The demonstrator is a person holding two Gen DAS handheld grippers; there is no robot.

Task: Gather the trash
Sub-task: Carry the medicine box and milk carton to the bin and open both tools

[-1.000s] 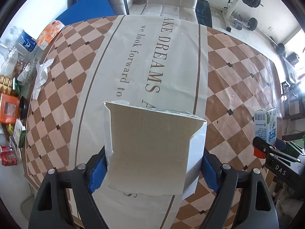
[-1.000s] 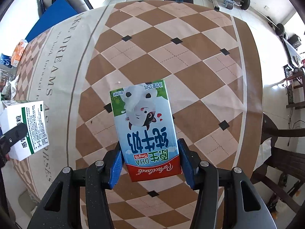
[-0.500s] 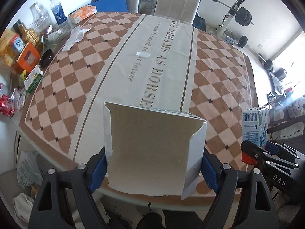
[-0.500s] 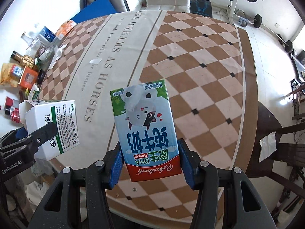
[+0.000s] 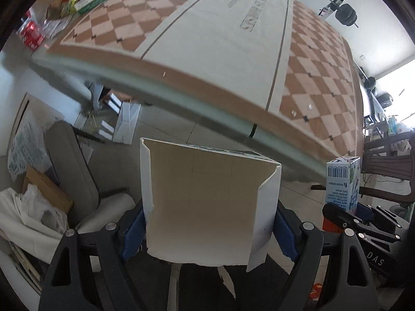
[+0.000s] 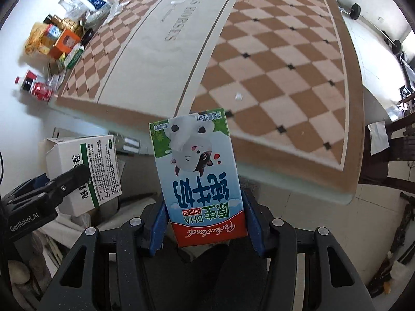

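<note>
Left wrist view: the left tool [image 5: 208, 229] is clamping an opened white cardboard box [image 5: 207, 204] between its blue pads [image 5: 133, 230], open flap side facing the camera so you're looking at the plain inside. It's being held off the near edge of the tabletop [image 5: 215, 51], over the floor. The tabletop is wearing a checkered cloth with a pale lettered stripe down the middle. Over at the right edge the right tool [image 5: 347, 220] is poking in, gripping a small milk carton [image 5: 342, 184] with its barcode side showing. Snack boxes and a red can [image 5: 32, 35] are sitting at the far left corner.

Right wrist view: the right tool [image 6: 206, 224] is squeezing the milk carton [image 6: 198, 178] upside down, cartoon cow and "DHA" print facing the lens, also hanging just off the tabletop [image 6: 272, 59] edge. To the left, the left tool [image 6: 52, 189] is holding the box [image 6: 84, 169], green-and-white printed side visible. Packets and bottles are crowding the far left corner.
</note>
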